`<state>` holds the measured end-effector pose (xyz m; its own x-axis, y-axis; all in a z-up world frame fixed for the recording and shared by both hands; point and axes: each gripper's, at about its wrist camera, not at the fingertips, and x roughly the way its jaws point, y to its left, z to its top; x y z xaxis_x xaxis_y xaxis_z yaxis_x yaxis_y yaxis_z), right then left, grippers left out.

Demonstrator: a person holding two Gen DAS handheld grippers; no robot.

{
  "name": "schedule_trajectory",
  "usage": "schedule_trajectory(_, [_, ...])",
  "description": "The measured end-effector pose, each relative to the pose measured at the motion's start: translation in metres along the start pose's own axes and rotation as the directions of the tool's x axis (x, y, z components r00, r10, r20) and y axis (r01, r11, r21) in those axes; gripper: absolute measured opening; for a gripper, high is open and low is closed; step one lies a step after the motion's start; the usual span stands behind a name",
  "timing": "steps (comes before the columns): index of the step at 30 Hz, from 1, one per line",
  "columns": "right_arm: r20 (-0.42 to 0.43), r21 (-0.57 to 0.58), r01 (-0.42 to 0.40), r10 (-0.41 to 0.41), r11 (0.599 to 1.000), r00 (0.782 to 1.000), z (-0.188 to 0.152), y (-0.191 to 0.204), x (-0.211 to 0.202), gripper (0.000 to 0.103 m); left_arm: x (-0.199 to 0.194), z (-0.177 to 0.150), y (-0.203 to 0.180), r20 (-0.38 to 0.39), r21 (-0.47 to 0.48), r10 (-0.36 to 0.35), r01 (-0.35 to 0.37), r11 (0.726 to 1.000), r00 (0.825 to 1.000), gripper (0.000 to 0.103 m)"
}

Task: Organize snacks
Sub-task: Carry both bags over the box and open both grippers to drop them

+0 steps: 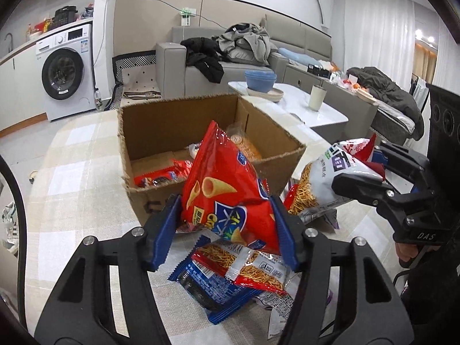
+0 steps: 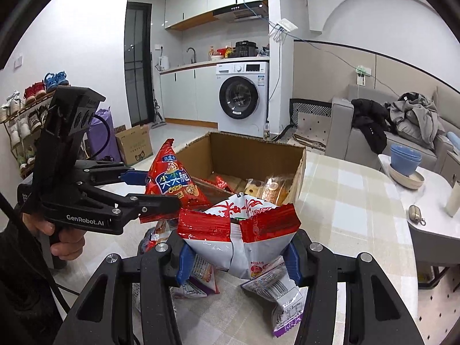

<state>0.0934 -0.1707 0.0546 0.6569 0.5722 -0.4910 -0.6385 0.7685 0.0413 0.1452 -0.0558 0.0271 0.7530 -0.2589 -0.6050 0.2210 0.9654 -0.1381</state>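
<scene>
Checked table (image 1: 74, 172) carries open cardboard box (image 1: 178, 120), some snack packs already inside. Left gripper (image 1: 227, 230) jaws closed onto red cone-crisp bag (image 1: 224, 189), held up just in front of box. Right gripper (image 2: 238, 261) jaws clamped on white-red noodle snack bag (image 2: 244, 230), raised beside box. Loose packets (image 1: 230, 270) lie on table below.
</scene>
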Motion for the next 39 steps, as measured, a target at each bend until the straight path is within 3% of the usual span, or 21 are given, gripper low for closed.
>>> schedule_trajectory(14, [0.178, 0.126, 0.013, -0.035, 0.992, 0.983, 0.013, -0.002, -0.036, 0.052, -0.053, 0.011, 0.019, 0.084, -0.041, 0.048, -0.044, 0.998, 0.995, 0.059])
schedule_trajectory(23, [0.178, 0.182, 0.049, -0.082, 0.982, 0.981, 0.023, -0.004, -0.017, 0.052, -0.066, 0.023, 0.033, 0.111, -0.057, 0.077, -0.071, 0.996, 0.991, 0.059])
schedule_trajectory(39, [0.152, 0.225, 0.105, -0.142, 0.969, 0.978, 0.064, -0.019, 0.031, 0.052, -0.011, 0.057, 0.040, 0.099, -0.093, 0.159, -0.150, 0.984, 0.982, 0.059])
